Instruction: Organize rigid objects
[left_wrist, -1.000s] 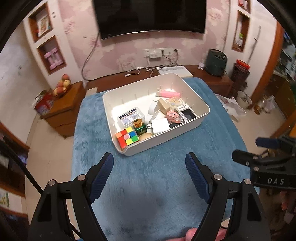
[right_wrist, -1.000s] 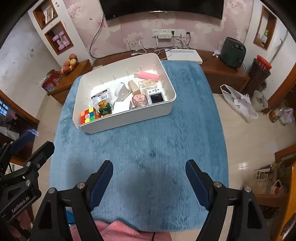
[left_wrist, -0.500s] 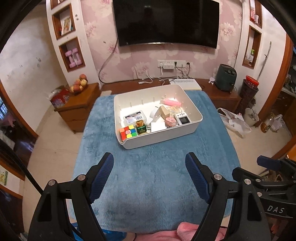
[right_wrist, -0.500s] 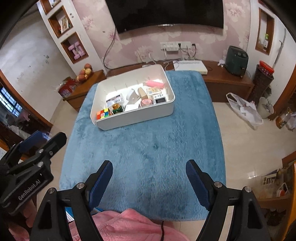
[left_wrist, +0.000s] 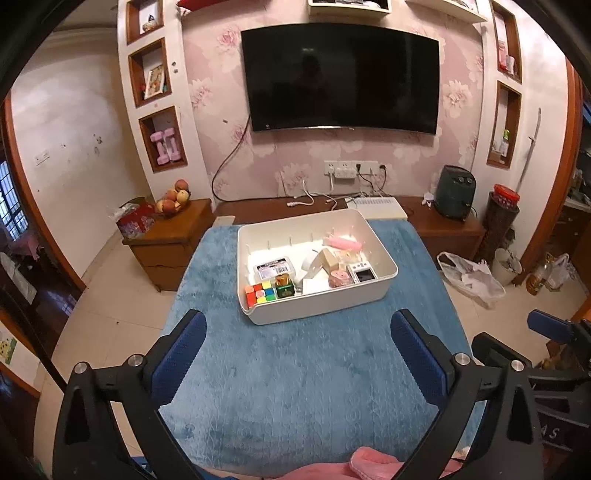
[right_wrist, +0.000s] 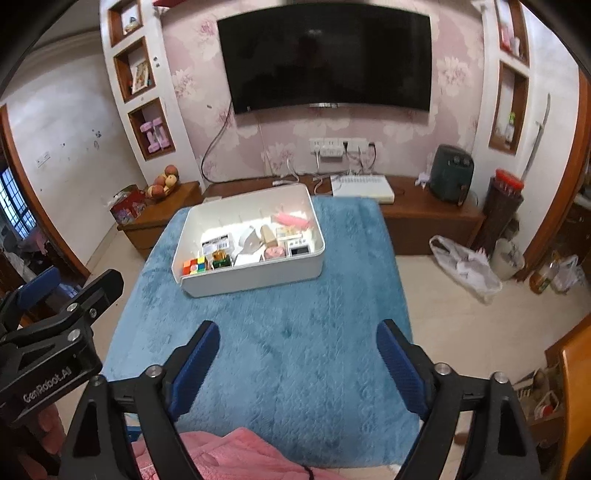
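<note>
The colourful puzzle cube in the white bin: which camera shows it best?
The left wrist view. There the puzzle cube sits near the middle of the picture, with its top and one side showing inside the white bin. In the right wrist view the cube looks smaller and slightly blurred, half sunk behind the bin's front wall.

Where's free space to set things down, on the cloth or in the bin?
Free: blue cloth between the white bin and both grippers, and the bin's far-left corner behind the labelled box. Crowded: the bin's near half, from Rubik's cube to small screen device.
</note>
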